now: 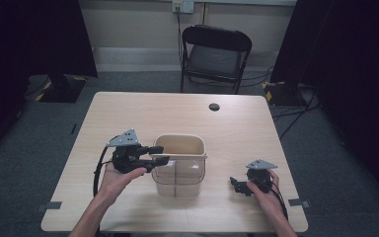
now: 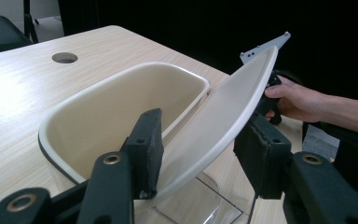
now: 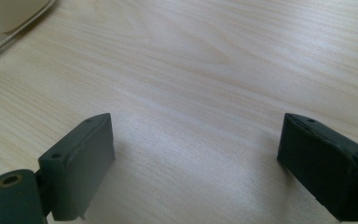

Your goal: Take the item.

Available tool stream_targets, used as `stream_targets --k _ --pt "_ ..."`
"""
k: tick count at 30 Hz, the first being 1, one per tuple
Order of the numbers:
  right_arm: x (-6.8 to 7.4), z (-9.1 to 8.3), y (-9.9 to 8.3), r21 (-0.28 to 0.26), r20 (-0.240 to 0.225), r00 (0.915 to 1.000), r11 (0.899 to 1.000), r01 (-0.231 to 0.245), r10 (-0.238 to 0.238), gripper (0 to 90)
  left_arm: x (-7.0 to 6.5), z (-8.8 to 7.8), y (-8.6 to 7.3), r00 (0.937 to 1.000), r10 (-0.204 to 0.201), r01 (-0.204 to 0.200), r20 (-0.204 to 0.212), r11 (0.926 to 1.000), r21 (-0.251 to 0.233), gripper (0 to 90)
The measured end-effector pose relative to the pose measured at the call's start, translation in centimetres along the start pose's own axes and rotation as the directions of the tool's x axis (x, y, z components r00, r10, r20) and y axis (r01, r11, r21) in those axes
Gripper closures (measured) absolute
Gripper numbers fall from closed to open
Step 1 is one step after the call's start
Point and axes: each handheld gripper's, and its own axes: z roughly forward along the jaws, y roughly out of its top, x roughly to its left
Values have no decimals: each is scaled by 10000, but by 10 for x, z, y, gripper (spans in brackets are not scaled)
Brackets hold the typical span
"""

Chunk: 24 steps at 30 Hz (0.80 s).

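A small bin [image 1: 180, 137] with a beige rim and a clear body stands at the middle of the table. Its beige swing lid [image 1: 177, 157] is tipped up along the near side. In the left gripper view the lid [image 2: 223, 112] slants up to the right over the bin's hollow [image 2: 107, 116]. My left gripper [image 1: 162, 154] reaches in from the left and is shut on the lid, one jaw on each face [image 2: 205, 149]. Low over bare wood to the right of the bin, my right gripper [image 1: 237, 186] stands open [image 3: 196, 158], nothing between its jaws.
A round cable hole [image 1: 214, 106] lies in the table's far part. A black folding chair [image 1: 216, 54] stands behind the table. The person's other hand [image 2: 298, 100] appears beyond the lid. A corner of the bin [image 3: 9, 14] is at the right gripper view's top left.
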Motion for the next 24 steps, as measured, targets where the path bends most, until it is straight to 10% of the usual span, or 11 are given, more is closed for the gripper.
stream_targets --k 24 --pt "0 0 0 -1 -3 10000 10000 1 -1 99 9 6 5 9995 -313 313 29 9994 112 555"
